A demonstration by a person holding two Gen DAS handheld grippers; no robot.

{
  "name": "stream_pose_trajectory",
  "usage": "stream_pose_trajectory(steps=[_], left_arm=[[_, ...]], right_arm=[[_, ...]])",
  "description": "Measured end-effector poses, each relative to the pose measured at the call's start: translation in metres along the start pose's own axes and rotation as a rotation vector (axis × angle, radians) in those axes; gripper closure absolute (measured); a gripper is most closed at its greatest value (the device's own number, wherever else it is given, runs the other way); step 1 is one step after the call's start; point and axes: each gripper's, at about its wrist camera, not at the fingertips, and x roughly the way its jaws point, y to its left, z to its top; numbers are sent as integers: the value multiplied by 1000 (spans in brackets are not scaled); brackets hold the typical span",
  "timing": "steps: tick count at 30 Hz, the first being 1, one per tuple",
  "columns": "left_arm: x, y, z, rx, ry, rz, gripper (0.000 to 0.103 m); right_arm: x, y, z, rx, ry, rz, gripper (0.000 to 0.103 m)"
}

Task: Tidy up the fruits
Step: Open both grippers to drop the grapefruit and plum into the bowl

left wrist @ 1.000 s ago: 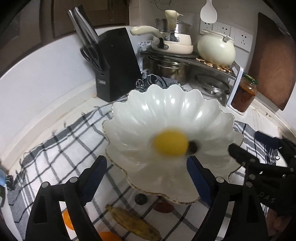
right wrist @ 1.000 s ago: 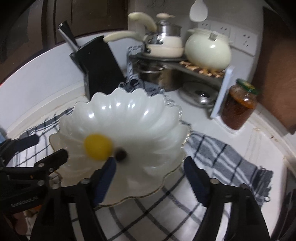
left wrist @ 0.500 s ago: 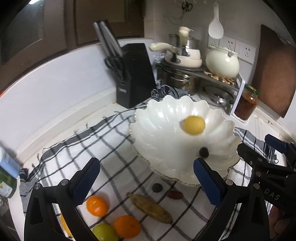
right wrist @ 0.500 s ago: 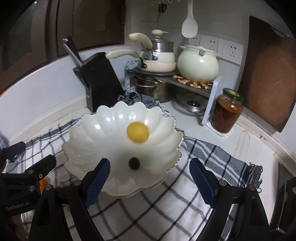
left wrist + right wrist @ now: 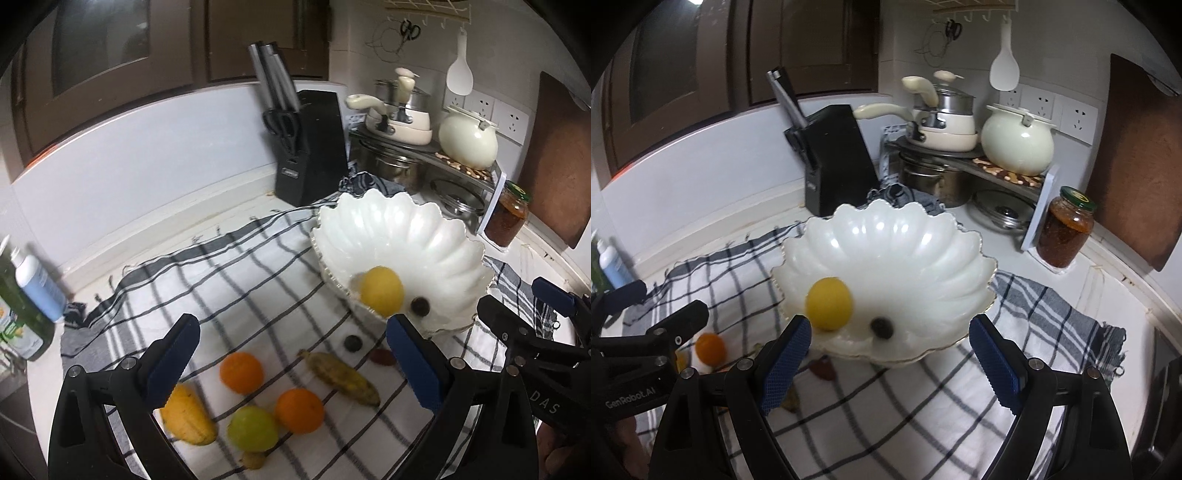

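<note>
A white scalloped bowl (image 5: 391,206) (image 5: 886,229) stands on the checked cloth (image 5: 229,280) and holds a yellow round fruit (image 5: 382,291) (image 5: 829,303) and a small dark fruit (image 5: 420,305) (image 5: 882,328). On the cloth nearer me lie two oranges (image 5: 241,372) (image 5: 300,410), a green fruit (image 5: 252,428), a spotted banana (image 5: 341,376), a yellow fruit (image 5: 188,417), a dark berry (image 5: 352,342) and a red fruit (image 5: 382,356). My left gripper (image 5: 291,332) hangs open over these loose fruits, left of the bowl. My right gripper (image 5: 890,328) is open in front of the bowl, holding nothing.
A black knife block (image 5: 310,147) stands behind the bowl. At the back right, a rack holds pots and a cream kettle (image 5: 467,142), with a jar of red sauce (image 5: 1065,229) beside it. Bottles (image 5: 37,284) stand at the far left counter edge.
Both grippers have pulled back and up from the bowl, so more loose fruit shows. The left jaws stand wider. The yellow fruit has rolled toward the bowl's near left side.
</note>
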Motion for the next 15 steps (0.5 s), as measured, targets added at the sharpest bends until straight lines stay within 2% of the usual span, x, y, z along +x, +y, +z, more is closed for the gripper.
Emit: stream_pose_trajectory(steps=[15], left_arm=[[-17,22,-36,-26,10,43,0]], right_arm=[[-7,24,-25,-35,23,41,15]])
